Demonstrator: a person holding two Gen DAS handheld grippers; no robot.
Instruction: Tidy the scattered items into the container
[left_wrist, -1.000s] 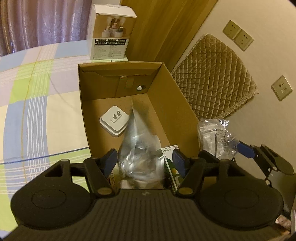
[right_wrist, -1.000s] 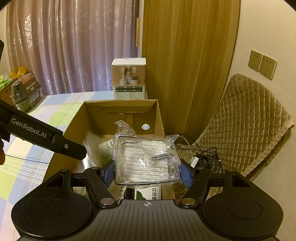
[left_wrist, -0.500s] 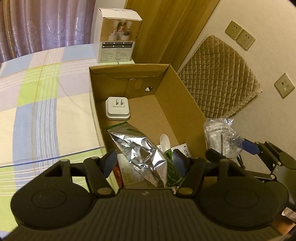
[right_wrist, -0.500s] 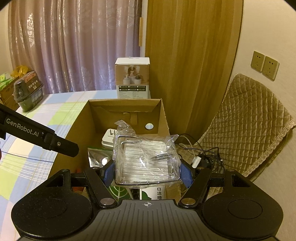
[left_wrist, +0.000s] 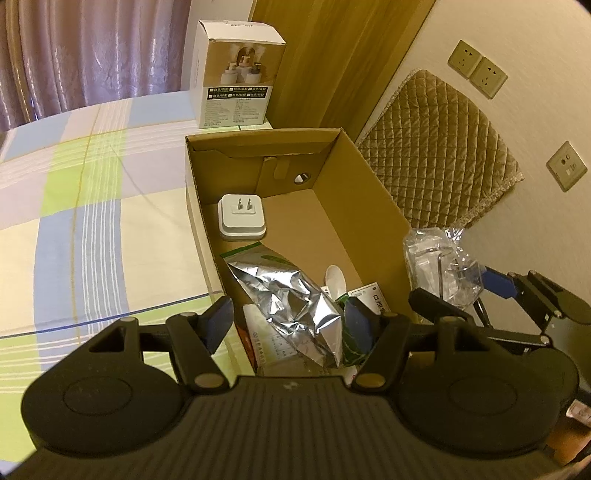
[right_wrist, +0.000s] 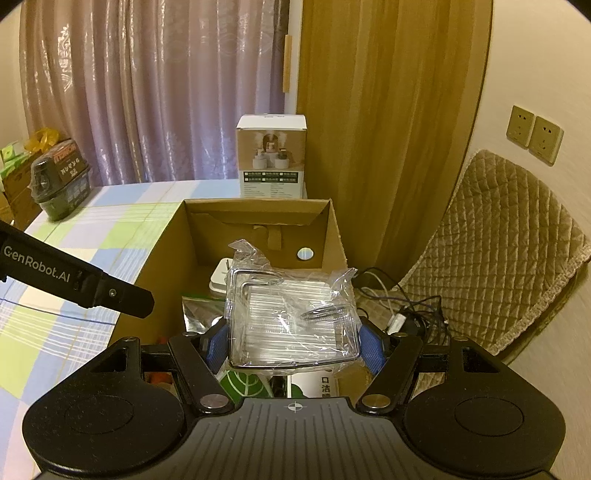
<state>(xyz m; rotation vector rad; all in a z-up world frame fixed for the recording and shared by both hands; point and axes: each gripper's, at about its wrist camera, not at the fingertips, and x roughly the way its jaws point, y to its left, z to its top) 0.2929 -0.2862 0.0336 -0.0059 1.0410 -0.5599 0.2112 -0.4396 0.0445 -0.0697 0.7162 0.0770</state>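
Right wrist view – right tool (right_wrist: 291, 341) clamped on plastic-wrapped rack (right_wrist: 291, 317), above cardboard box (right_wrist: 334, 236), left tool (left_wrist: 286, 321) open, empty.

Checked tablecloth (left_wrist: 74, 229) covers table. White product box (right_wrist: 271, 157) stands far, before wooden panel (right_wrist: 388, 122). Purple curtain (right_wrist: 155, 92) far left. Quilted cushion (left_wrist: 439, 147) right, under wall sockets (right_wrist: 533, 133). Cables (right_wrist: 402, 310) tangled near cushion.

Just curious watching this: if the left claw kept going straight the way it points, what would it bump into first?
Probably the crinkled silver foil pouch lying in the cardboard box, right between the open left claw; depth is hard to judge.
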